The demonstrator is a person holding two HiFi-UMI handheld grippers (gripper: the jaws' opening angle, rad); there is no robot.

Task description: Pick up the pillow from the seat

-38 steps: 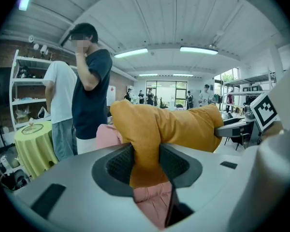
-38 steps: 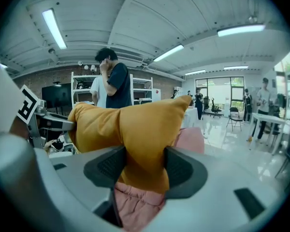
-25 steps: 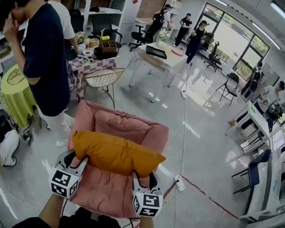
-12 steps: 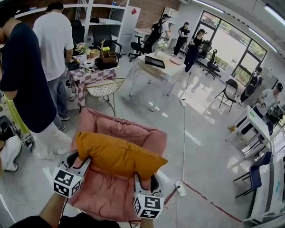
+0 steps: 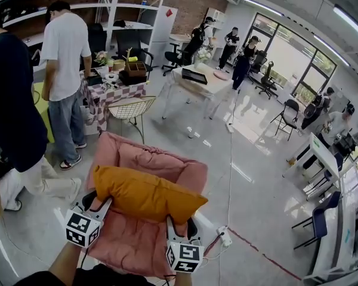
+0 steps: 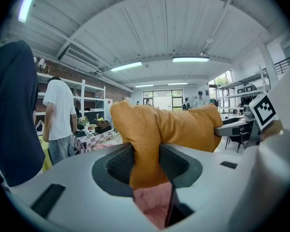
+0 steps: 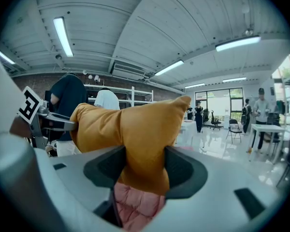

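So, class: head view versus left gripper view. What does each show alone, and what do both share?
Head view only: the whole pink seat under the pillow, and a power strip on the floor. Left gripper view only: the left gripper's pads pressed on the pillow's corner, and ceiling lights. Both: the pillow, the right gripper, a person in a white shirt.

Right of the pink padded seat (image 5: 149, 159) the grey floor (image 5: 262, 177) is open; a white power strip (image 5: 225, 237) lies near its front corner. A person in a dark top (image 5: 9, 112) stands by its left edge, a white wire chair (image 5: 131, 107) behind.
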